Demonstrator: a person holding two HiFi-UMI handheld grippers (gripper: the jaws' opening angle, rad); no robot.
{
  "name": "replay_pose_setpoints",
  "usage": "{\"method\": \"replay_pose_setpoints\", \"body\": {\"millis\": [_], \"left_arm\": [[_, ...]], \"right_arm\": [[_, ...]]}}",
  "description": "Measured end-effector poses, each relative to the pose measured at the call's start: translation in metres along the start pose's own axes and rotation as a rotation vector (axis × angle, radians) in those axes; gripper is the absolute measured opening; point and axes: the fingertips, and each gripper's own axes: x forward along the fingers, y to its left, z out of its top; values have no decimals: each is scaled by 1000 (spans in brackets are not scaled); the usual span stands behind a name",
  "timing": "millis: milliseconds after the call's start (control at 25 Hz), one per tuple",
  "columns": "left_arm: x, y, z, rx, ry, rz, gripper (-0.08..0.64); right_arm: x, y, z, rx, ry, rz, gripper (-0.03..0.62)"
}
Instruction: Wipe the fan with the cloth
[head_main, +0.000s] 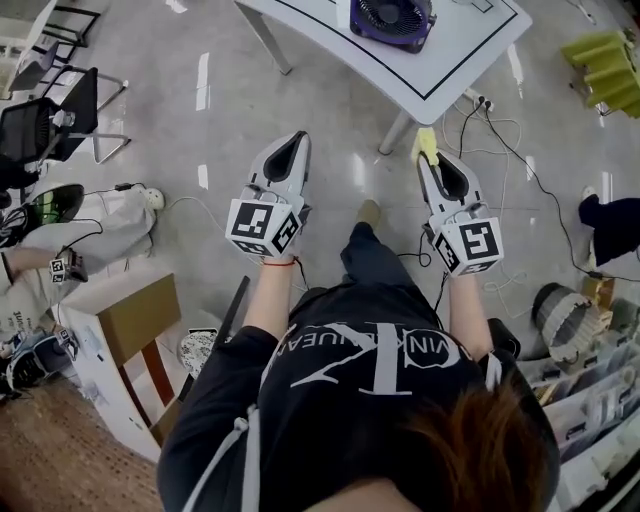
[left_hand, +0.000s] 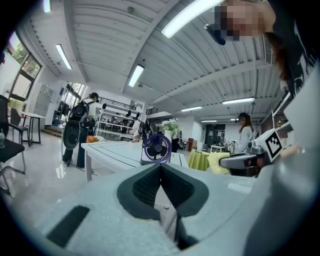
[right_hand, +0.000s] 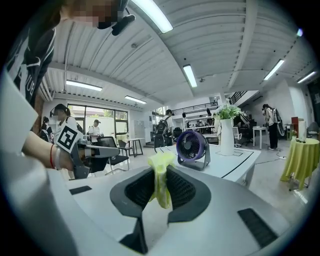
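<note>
A small purple fan (head_main: 392, 22) stands on the white table (head_main: 470, 50) ahead of me, facing my way; the left gripper view shows the fan (left_hand: 157, 148) straight ahead, and the right gripper view has the fan (right_hand: 192, 146) a little right of centre. My right gripper (head_main: 428, 150) is shut on a yellow cloth (head_main: 427, 146), which sticks out between the pads as a bunched yellow cloth (right_hand: 160, 176). My left gripper (head_main: 297, 140) is shut with nothing in it. Both grippers hover over the floor, short of the table.
Cables and a power strip (head_main: 483, 103) lie on the floor by the table leg. Office chairs (head_main: 60, 105) stand at the left. A wooden box (head_main: 130, 325) and clutter sit at the lower left, shelving at the lower right. A round table with a yellow-green cover (right_hand: 300, 160) stands to the right.
</note>
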Motion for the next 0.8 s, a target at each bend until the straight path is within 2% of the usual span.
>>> {"method": "replay_pose_setpoints", "body": {"millis": [280,560,800], "left_arm": [[52,10,0,-10,19,-25,11],[93,19,-2,-14,16,-29,11],[105,28,-24,-31,75,-30,11]], "right_arm": [[33,-28,3,-37,23,2,63],[69,-45,6,-115,44,35,64],[100,-47,11,-160,48,50,63]]}}
